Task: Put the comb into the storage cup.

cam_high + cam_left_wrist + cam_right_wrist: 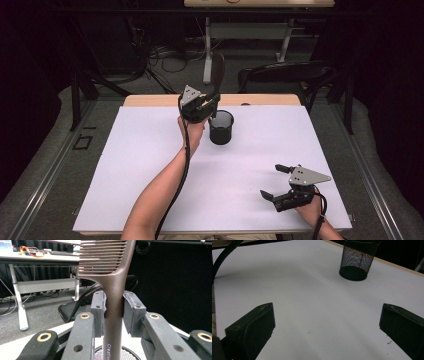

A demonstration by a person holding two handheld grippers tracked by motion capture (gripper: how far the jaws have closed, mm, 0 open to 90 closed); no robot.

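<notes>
While empty, mesh cup (221, 127), comb (113, 290) above

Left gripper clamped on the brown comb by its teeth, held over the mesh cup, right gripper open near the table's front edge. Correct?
Not quite. The left gripper clamps the comb by its handle, not its teeth; the teeth stand above the jaws in the left gripper view. The rest holds: comb over the mesh cup, right gripper open.
</notes>
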